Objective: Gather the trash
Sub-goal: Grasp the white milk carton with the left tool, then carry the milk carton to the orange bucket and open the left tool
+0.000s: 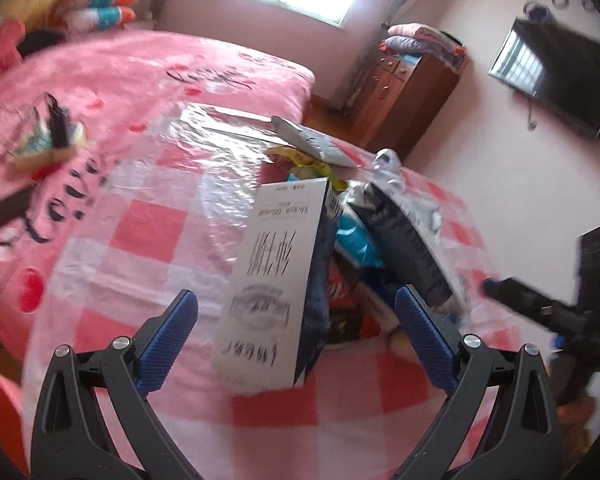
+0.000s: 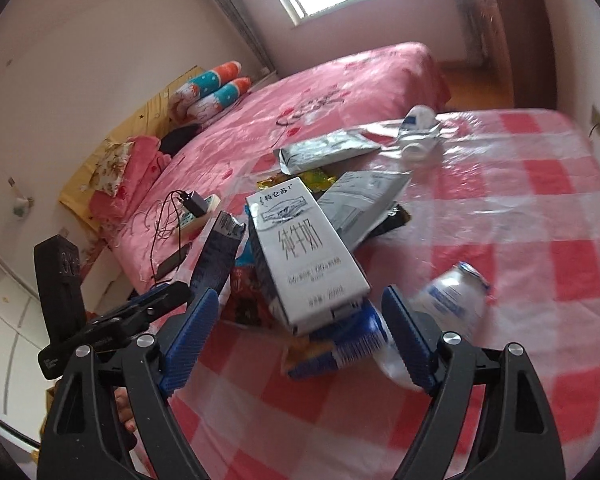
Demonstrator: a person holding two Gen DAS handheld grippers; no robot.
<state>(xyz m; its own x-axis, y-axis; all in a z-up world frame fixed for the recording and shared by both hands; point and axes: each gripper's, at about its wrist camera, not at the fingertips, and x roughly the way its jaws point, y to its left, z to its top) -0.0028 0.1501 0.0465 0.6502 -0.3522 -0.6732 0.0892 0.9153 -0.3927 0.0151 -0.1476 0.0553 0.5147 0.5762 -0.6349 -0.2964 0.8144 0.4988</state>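
milk carton (image 2: 306, 254) lies on top of the trash pile (image 2: 328, 216) at mid-table: white printed card, boxy, long face up, dark side panel. under and round it: grey foil pouches (image 2: 324, 151), yellow wrapper (image 2: 316, 179), crumpled blue-and-white packet (image 2: 340, 346). a squat white plastic bottle (image 2: 454, 300) lies on its side just beside the pile, apart from it.

step, as judged: gathering not begun on these pieces; both tools approach the heap. left gripper (image 1: 296, 330) spread wide, nothing between its ribbed blue pads, carton in line ahead. right gripper (image 2: 296, 330) likewise released, empty, over the blue packet.

next move likely needs a squeeze across the carton's narrow faces; card may dent.

table (image 2: 520, 240): red-white check cloth under glossy clear film, slippery-looking. pink bed (image 2: 340, 84) beyond.
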